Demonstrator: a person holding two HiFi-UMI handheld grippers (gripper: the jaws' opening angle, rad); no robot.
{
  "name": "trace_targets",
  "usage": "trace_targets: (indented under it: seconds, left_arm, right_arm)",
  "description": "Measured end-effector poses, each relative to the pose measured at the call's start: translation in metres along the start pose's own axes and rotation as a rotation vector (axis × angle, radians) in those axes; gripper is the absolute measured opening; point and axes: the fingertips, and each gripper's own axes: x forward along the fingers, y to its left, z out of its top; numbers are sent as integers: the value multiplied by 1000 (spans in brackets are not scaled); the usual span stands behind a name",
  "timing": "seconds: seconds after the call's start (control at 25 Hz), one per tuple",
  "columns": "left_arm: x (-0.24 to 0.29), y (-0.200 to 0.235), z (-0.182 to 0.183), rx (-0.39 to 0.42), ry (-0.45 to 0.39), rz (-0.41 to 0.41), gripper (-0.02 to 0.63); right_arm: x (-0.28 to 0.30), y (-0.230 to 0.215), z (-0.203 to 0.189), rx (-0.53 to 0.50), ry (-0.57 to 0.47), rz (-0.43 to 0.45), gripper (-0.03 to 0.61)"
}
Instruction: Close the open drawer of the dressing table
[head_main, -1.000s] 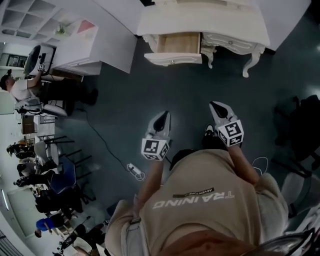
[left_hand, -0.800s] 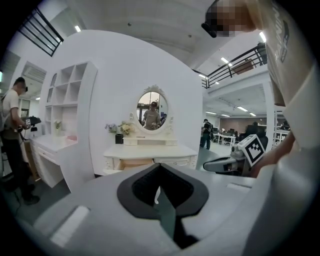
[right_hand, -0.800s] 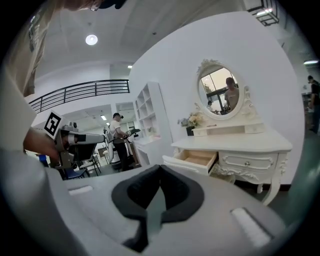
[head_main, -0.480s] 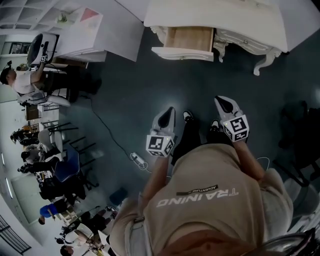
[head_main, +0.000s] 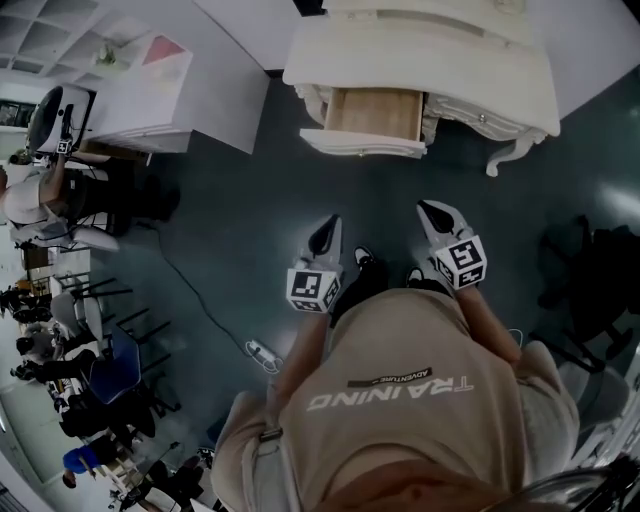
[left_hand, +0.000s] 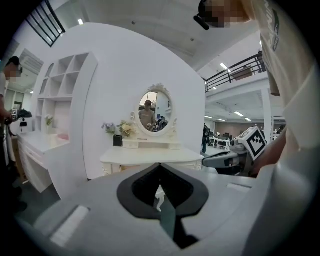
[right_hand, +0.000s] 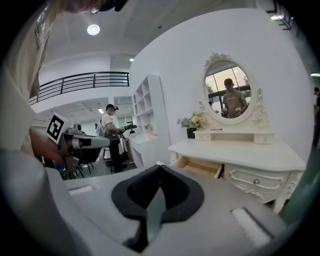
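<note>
- Left hand-held gripper (head_main: 327, 232): held in front of the person's torso, above the floor (head_main: 250, 200). Its jaws are fully together with nothing between them.
- Right hand-held gripper (head_main: 434, 216): level with the left one and apart from it. Its jaws are likewise closed and empty.
- Floor: a bare stretch separates both grippers from the furniture, and neither touches anything.
- Drawer (head_main: 372, 118): the left-hand one in the dressing-table bench (head_main: 420, 50). It is pulled out, wooden interior exposed, front panel facing the person.
- Step in hand, as judged: the approach. The push has not begun.
- Next move: bring one gripper to the front panel, set the closed jaws against its middle, and push straight in until it sits flush with the neighbouring closed drawer (right_hand: 255, 177). No grasp is needed.
</note>
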Motion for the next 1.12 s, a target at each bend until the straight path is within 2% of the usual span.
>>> trace_targets:
  seconds: [0.16, 0.28, 0.56, 0.68, 0.8, 0.92, 1.12]
  left_arm:
    - [4, 51, 16, 23, -24, -30, 6]
    - [19, 86, 19, 2, -26, -57, 6]
    - [45, 130, 24, 35, -59, -140, 6]
    - [58, 140, 21, 7, -53, -182, 6]
    - [74, 152, 21, -16, -47, -189, 6]
    - [94, 158, 18, -6, -36, -195, 6]
    - [138, 166, 18, 16, 7, -179, 6]
  right_arm:
    - [42, 19, 37, -31, -25, -22, 5]
    - [70, 26, 56, -40, -26, -37, 5]
    - [113, 34, 55, -39, 19, -97, 5]
    - [127, 30, 57, -28, 37, -114, 5]
    - [143, 19, 63, -27, 46, -120, 5]
    - [157, -2, 62, -28, 50, -115, 5]
    - [179, -60, 49, 15, 60, -123, 5]
